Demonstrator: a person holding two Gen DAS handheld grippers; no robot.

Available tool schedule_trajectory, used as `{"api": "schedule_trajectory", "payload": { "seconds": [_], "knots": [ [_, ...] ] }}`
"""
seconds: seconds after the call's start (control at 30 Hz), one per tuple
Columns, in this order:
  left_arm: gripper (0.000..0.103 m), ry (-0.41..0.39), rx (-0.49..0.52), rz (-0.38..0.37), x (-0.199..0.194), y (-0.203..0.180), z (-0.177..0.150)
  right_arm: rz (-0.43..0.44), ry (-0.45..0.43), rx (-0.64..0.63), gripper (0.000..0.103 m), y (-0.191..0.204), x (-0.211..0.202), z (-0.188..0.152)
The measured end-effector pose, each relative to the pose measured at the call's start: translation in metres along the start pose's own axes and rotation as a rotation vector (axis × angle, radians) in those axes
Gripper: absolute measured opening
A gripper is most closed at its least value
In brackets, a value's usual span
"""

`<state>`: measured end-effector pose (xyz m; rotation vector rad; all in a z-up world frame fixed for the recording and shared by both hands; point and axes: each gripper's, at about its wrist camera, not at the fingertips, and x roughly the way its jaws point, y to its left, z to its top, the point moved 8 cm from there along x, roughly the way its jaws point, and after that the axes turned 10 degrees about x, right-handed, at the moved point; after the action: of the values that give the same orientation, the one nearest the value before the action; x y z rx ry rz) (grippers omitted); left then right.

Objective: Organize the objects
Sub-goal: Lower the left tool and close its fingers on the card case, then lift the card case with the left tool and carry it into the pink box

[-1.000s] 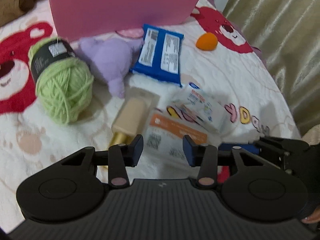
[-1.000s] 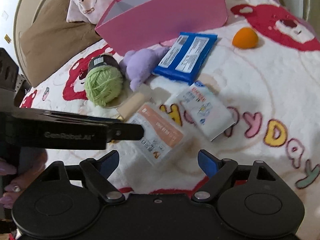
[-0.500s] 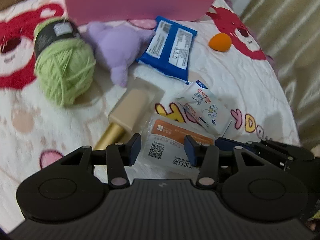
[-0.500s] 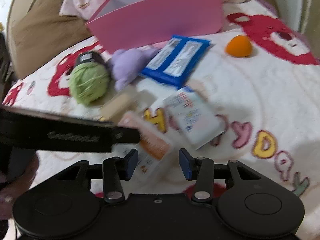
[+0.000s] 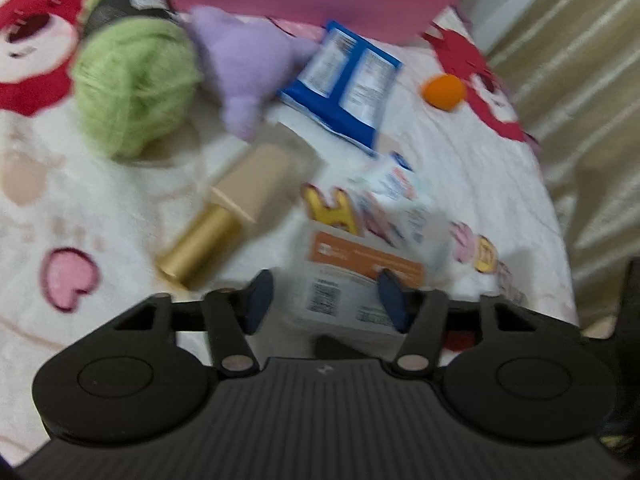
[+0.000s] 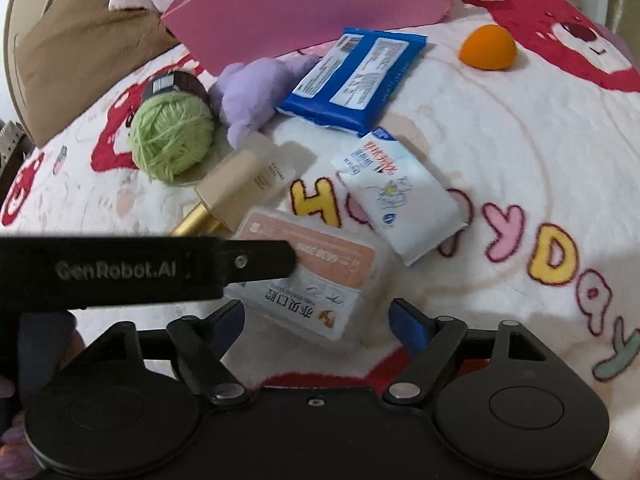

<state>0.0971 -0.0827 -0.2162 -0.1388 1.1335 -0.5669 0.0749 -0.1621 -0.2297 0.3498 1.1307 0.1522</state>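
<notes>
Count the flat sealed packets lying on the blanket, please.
3. The blue packet lies nearest the pink box; the white packet sits mid-blanket over the lettering; the orange-and-white packet lies closest to both grippers. Others could be hidden inside the box.

Box (image 6: 312,8) at back on blanket (image 6: 500,152). Before it, left to right: yarn ball (image 6: 172,140), plush (image 6: 256,92), wipes pack (image 6: 352,80), sponge (image 6: 486,48) well apart. Nearer: bottle (image 6: 244,184), tissue pack (image 6: 396,200) to its right, mask packet (image 6: 316,280) nearest.
</notes>
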Motion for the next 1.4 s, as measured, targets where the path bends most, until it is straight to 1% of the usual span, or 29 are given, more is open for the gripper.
{"api": "schedule_trajectory", "payload": {
  "seconds": [0.1, 0.13, 0.17, 0.27, 0.4, 0.53, 0.7, 0.77, 0.83, 0.93, 1.0, 1.07, 1.23, 1.33, 1.4],
  "knots": [
    [0.051, 0.02, 0.005, -0.009, -0.002, -0.005, -0.003, -0.038, -0.029, -0.06, 0.091, 0.009, 0.003, -0.005],
    [0.05, 0.025, -0.006, -0.012, -0.002, -0.004, -0.004, -0.038, -0.034, -0.062, 0.094, 0.009, 0.003, -0.005],
    [0.05, 0.025, -0.017, -0.013, -0.001, -0.003, -0.005, -0.038, -0.041, -0.062, 0.096, 0.009, 0.004, -0.005],
    [0.051, 0.008, -0.047, -0.013, 0.001, 0.001, -0.004, -0.049, -0.052, -0.066, 0.096, 0.009, 0.007, -0.003],
    [0.051, -0.013, -0.011, 0.0, -0.001, -0.004, -0.003, -0.041, -0.059, -0.055, 0.095, 0.008, 0.005, -0.001],
    [0.05, -0.038, -0.003, -0.025, -0.006, -0.005, -0.005, -0.045, -0.08, -0.054, 0.095, 0.009, -0.001, -0.002],
    [0.051, -0.054, 0.021, -0.021, -0.019, -0.011, -0.007, -0.059, -0.106, -0.107, 0.094, 0.016, -0.009, -0.005],
    [0.051, -0.072, 0.045, -0.02, -0.029, -0.017, -0.005, -0.064, -0.135, -0.138, 0.094, 0.02, -0.017, -0.004],
    [0.051, -0.095, 0.089, -0.006, -0.041, -0.024, 0.0, -0.06, -0.166, -0.16, 0.094, 0.025, -0.028, -0.001],
    [0.051, -0.134, 0.176, 0.045, -0.063, -0.037, 0.011, -0.045, -0.204, -0.181, 0.094, 0.033, -0.045, 0.008],
    [0.051, -0.154, 0.205, 0.073, -0.077, -0.043, 0.021, -0.039, -0.232, -0.207, 0.094, 0.043, -0.057, 0.02],
    [0.051, -0.167, 0.221, 0.084, -0.093, -0.046, 0.035, -0.034, -0.25, -0.233, 0.094, 0.052, -0.069, 0.031],
    [0.051, -0.194, 0.236, 0.066, -0.13, -0.049, 0.079, -0.018, -0.292, -0.317, 0.094, 0.074, -0.102, 0.075],
    [0.051, -0.232, 0.276, 0.058, -0.15, -0.05, 0.109, -0.005, -0.316, -0.367, 0.093, 0.085, -0.121, 0.103],
    [0.051, -0.251, 0.284, 0.043, -0.157, -0.05, 0.127, 0.014, -0.331, -0.392, 0.092, 0.091, -0.131, 0.124]
  ]
}}
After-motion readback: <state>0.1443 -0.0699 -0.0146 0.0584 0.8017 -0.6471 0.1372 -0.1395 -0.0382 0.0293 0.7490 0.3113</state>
